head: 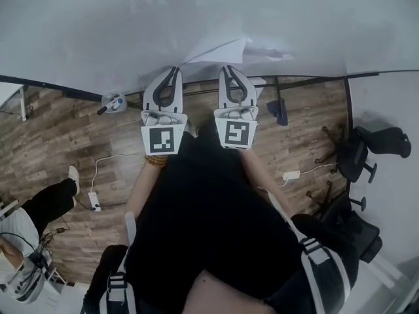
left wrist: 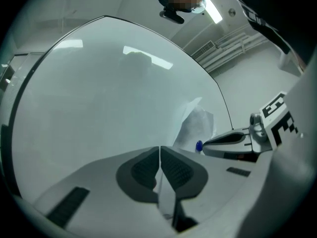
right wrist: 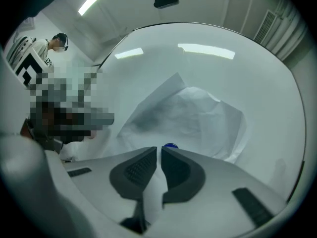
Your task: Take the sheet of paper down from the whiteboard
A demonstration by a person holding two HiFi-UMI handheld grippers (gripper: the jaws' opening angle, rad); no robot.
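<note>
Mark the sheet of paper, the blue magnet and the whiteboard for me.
sheet of paper (right wrist: 198, 113), right gripper view, its crumpled middle.
blue magnet (right wrist: 170, 145), right gripper view, its visible top.
whiteboard (left wrist: 99, 98), left gripper view, bare surface.

The sheet of paper (head: 230, 50) hangs on the whiteboard (head: 98, 31), before the right gripper (head: 230, 70), left gripper (head: 173, 72) alongside.

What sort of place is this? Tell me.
Probably an office or lab workroom: a large whiteboard, rolling office chairs, and a power strip on the wood-look floor.

Office chair (head: 376, 142), power strip (head: 291, 174), wood floor (head: 65, 136)
</note>
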